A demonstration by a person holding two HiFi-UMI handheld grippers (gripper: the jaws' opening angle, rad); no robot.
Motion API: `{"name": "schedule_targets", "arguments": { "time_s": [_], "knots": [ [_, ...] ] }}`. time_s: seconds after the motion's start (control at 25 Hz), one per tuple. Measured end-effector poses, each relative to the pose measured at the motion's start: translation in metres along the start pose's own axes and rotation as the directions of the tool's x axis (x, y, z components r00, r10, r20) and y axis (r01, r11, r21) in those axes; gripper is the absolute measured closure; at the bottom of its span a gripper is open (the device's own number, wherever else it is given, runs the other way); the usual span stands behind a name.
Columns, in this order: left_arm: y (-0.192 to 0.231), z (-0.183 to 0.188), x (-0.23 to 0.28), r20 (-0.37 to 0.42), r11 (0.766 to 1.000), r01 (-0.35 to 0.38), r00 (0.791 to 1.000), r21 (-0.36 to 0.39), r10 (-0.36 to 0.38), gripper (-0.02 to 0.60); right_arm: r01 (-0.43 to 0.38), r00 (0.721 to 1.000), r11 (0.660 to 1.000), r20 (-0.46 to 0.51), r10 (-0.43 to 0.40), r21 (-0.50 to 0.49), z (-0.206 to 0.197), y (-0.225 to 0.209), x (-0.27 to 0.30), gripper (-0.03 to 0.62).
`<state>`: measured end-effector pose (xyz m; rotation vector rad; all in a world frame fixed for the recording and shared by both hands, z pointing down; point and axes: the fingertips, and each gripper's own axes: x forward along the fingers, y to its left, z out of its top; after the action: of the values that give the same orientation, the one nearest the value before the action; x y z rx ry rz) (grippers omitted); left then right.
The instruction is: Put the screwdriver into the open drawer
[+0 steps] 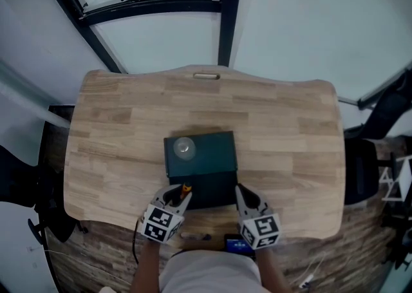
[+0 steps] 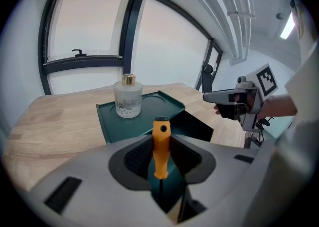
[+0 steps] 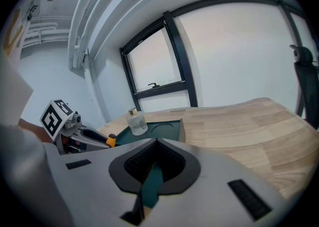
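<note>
A screwdriver (image 1: 186,188) with an orange handle (image 2: 160,146) stands between the pads of my left gripper (image 1: 179,196), which is shut on it; its dark shaft runs down toward me. The gripper hovers over the front left of the open drawer (image 1: 215,190) of a dark green box (image 1: 212,150). My right gripper (image 1: 240,190) is at the drawer's right front corner. Its jaws stand a little apart with nothing between them, and the green drawer shows through the gap (image 3: 152,171). In the right gripper view the left gripper (image 3: 97,138) and the handle's tip (image 3: 111,139) show at the left.
A small glass bottle (image 1: 184,148) with a gold cap (image 2: 129,78) stands on the box's top at the left. The box sits near the front edge of the wooden table (image 1: 283,131). A blue phone-like item (image 1: 237,244) lies by that edge. Dark window frames (image 1: 222,15) lie beyond the table.
</note>
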<state>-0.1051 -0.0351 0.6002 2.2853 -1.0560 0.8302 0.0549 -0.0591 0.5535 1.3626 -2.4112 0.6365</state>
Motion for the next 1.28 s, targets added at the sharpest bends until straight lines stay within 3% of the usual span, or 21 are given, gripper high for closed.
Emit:
{"name": "schedule_targets", "arguments": {
  "time_s": [1.28],
  "knots": [
    [-0.016, -0.003, 0.033, -0.126, 0.99, 0.097, 0.988, 0.099, -0.084, 0.471, 0.004, 0.999, 0.999, -0.043, -0.003, 0.039, -0.014, -0.017, 0.009, 0.597]
  ]
}}
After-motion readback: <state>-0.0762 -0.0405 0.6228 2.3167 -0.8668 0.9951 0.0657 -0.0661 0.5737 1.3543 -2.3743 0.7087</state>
